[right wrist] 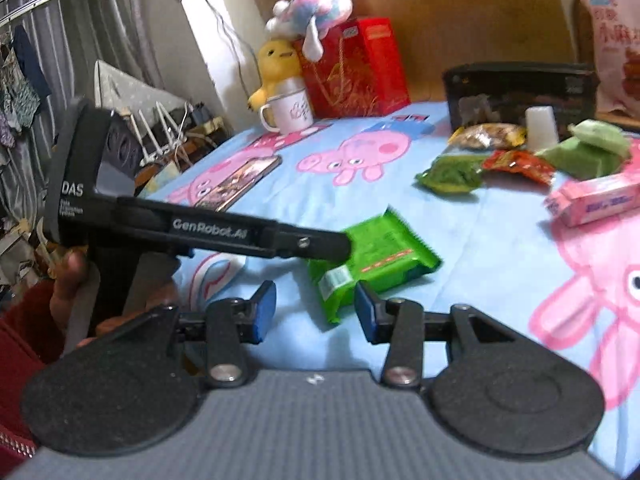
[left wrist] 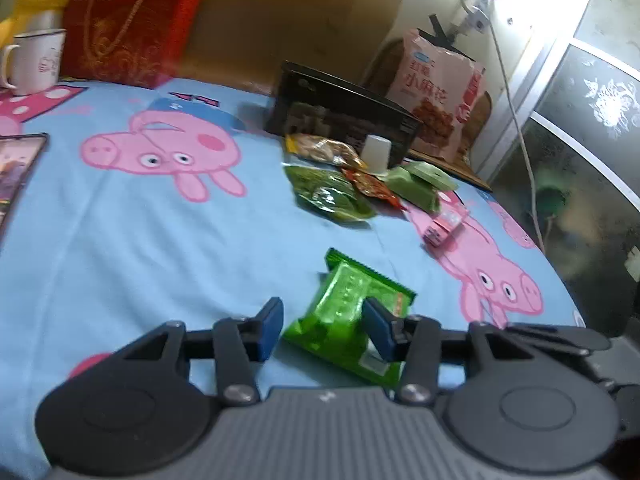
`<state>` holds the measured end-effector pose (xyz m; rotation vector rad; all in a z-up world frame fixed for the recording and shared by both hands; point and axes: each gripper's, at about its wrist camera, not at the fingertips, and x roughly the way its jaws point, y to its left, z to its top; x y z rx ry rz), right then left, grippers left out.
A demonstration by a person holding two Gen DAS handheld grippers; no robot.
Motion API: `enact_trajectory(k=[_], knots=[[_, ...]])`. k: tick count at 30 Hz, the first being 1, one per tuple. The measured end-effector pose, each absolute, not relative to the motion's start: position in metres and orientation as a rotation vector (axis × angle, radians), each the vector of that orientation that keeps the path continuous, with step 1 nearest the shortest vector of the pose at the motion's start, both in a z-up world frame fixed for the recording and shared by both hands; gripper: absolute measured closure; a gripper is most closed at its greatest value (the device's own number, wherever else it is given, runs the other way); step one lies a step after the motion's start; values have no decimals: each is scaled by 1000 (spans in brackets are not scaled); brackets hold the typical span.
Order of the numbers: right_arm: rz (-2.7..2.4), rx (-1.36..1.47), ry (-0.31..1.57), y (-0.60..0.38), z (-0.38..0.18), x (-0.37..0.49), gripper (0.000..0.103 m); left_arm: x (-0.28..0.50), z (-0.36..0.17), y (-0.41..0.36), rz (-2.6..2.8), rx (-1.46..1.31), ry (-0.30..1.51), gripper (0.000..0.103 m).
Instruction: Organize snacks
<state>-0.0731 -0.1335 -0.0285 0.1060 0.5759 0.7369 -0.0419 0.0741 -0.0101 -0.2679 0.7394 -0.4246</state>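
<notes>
1. The left gripper (left wrist: 322,330) has its jaws spread wide over the bright green snack packet (left wrist: 352,320). One blue pad (left wrist: 380,330) lies over the packet's right side and the other stands clear at its 9 o'clock, so nothing is clamped.
2. The right gripper (right wrist: 314,312) is also spread open and empty, with the same packet just ahead of its tips, towards 12 o'clock in its own view.
3. The packet lies flat on the Peppa Pig bedsheet (left wrist: 140,240), alone and well apart from the other snacks.
4. At 1 o'clock from it in the left view sits a loose cluster: a dark green pouch (left wrist: 330,196), a red sachet (left wrist: 372,188), a nut packet (left wrist: 322,150), two pale green wrapped packs (left wrist: 420,182) stacked one on the other, and a pink carton (left wrist: 444,226).
5. My reading is that organizing has barely begun: the snacks lie scattered and unsorted in front of the black box (left wrist: 340,120), and nothing visibly sits inside it.
6. All the small snacks remain to be gathered, this packet likely first.
7. Hard to make out: the box's interior, its printed face, and the packet labels, all blurred.
8. The large pink bag (left wrist: 440,92) behind the box is partly hidden, and the phone (left wrist: 18,172) at 9 o'clock is cut off by the frame edge.
</notes>
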Motion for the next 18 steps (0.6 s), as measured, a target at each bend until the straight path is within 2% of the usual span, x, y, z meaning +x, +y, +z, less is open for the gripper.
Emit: enact_trajectory(k=[5,18], knots=[[661,158,523,-149,-29,-77,56,-52,-4,90,-383,-285,711,44],[505,272,448,-163,-35,-73,56,-74,-13,90,-428,-314,714,44]])
